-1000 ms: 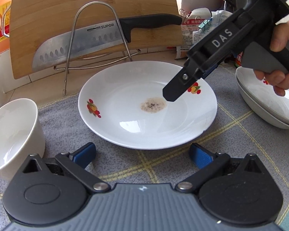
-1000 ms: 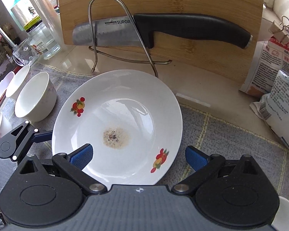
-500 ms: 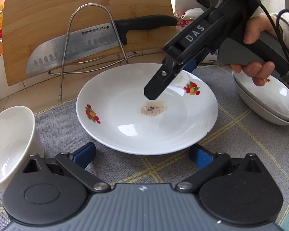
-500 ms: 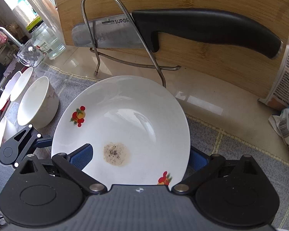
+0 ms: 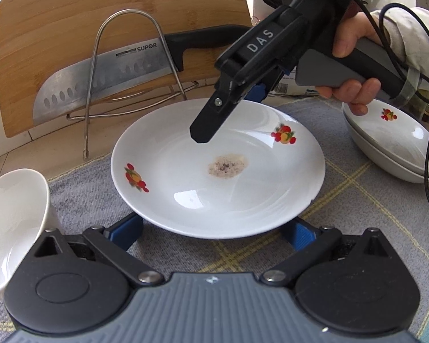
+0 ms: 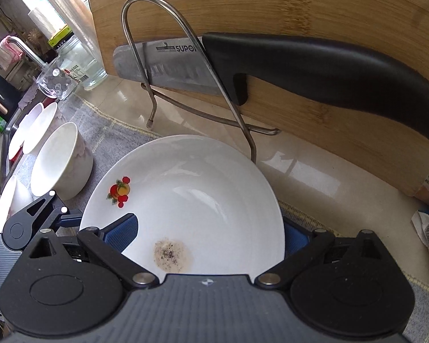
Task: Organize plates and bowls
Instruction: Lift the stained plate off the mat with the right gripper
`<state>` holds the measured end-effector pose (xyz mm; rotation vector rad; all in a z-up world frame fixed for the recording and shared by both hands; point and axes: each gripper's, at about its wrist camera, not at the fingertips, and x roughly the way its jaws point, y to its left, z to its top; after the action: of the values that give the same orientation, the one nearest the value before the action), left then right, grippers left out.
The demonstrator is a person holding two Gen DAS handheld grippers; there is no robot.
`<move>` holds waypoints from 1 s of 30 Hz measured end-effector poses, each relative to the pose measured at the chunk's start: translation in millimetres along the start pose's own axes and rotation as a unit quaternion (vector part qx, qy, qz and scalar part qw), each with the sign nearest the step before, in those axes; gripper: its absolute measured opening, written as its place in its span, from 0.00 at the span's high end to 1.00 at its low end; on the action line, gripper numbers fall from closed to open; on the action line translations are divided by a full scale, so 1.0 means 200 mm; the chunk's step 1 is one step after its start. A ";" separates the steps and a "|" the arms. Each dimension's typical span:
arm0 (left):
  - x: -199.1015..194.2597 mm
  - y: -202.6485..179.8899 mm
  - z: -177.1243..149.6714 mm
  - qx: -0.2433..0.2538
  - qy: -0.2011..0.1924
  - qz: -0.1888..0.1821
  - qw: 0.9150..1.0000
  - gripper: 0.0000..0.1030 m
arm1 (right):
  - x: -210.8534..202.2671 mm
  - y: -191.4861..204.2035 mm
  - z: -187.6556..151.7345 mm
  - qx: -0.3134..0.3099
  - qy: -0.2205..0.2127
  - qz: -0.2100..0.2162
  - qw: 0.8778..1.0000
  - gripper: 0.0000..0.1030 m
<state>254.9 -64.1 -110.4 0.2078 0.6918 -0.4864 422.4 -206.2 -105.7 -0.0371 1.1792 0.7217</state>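
The white plate [image 5: 214, 183] lies flat and face up on the grey cloth [image 5: 371, 214]. It is round, so no long axis applies. A brown residue spot [image 5: 227, 165] sits near its centre, and fruit prints mark its left and far-right rim.

The left gripper [image 5: 214, 230] is at the near rim, jaws wide, one blue pad on each side of the plate edge; contact cannot be confirmed.

The right gripper [image 6: 208, 233] is over the plate's far-right part, jaws wide, one finger over the plate and one outside its rim. A hand [image 5: 349, 57] holds it.

Edges:
- Left: a white bowl [image 5: 11, 223], just beside the plate.
- Right: stacked plates [image 5: 391, 148], apart, with bare cloth between.
- Far: a wire rack [image 5: 134, 65] holding a knife [image 5: 108, 74] against a cutting board [image 5: 71, 14], close to the far rim.
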 end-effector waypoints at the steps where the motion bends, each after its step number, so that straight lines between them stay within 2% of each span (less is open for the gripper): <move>1: 0.00 0.00 0.00 0.001 -0.001 0.000 1.000 0.01 | 0.00 0.00 0.01 -0.002 0.000 0.001 1.000 0.00; 8: 0.00 -0.02 0.01 0.021 -0.007 0.005 1.000 0.01 | 0.01 0.00 0.03 -0.007 0.001 0.013 1.000 0.00; 30: 0.00 -0.01 0.02 0.019 -0.003 -0.004 1.000 0.02 | 0.00 0.03 0.03 -0.017 0.006 0.010 1.000 0.00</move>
<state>256.1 -67.2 -108.4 0.2403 0.6780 -0.5077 424.2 -199.7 -100.8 -0.0588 1.1807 0.7615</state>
